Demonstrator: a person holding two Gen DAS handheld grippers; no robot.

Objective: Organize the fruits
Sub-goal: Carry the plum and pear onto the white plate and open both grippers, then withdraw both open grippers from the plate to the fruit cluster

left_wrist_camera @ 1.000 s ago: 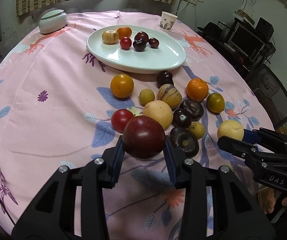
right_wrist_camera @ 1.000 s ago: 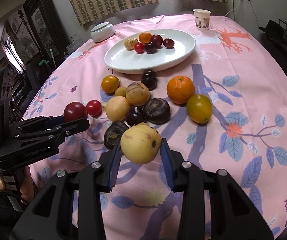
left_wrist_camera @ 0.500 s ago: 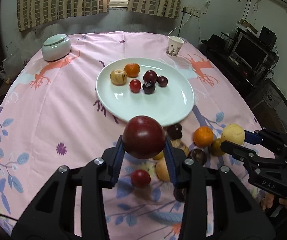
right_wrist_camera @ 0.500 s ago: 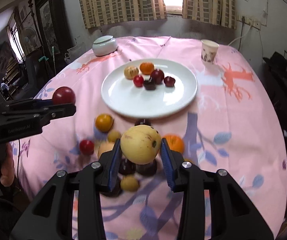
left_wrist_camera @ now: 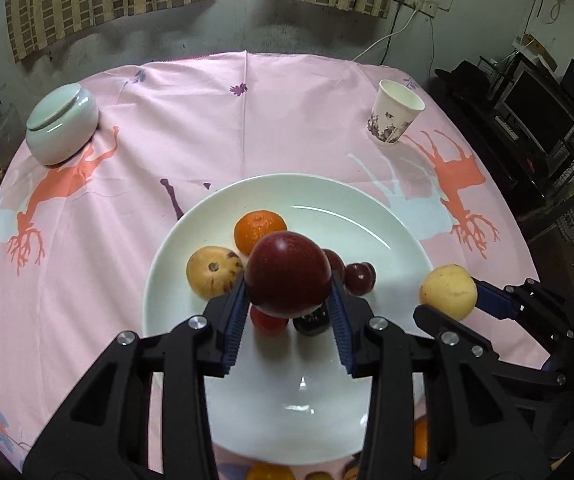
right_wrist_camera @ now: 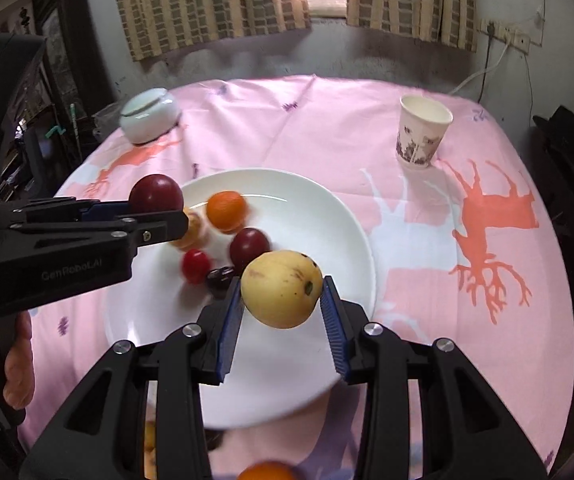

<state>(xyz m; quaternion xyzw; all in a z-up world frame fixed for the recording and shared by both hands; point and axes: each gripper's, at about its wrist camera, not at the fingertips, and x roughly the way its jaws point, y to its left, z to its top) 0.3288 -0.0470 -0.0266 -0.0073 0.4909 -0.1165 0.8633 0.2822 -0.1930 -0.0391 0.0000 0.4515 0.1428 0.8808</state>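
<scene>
My left gripper (left_wrist_camera: 287,312) is shut on a dark red plum (left_wrist_camera: 288,274) and holds it above the white plate (left_wrist_camera: 367,224). My right gripper (right_wrist_camera: 282,312) is shut on a yellow pear-like fruit (right_wrist_camera: 282,289) above the plate's (right_wrist_camera: 327,216) right part. On the plate lie an orange (left_wrist_camera: 259,228), a yellow speckled fruit (left_wrist_camera: 212,272) and small dark red fruits (left_wrist_camera: 361,278). The right gripper with its yellow fruit (left_wrist_camera: 449,291) shows in the left wrist view; the left gripper with the plum (right_wrist_camera: 155,194) shows in the right wrist view.
A paper cup (left_wrist_camera: 393,118) stands at the back right of the pink tablecloth (left_wrist_camera: 247,120). A pale lidded bowl (left_wrist_camera: 62,122) stands at the back left. Loose fruits, among them an orange (right_wrist_camera: 267,472), lie near the plate's front edge, mostly hidden under the grippers.
Both grippers have moved forward from the pile of loose fruits to above the plate, each still holding its fruit.
</scene>
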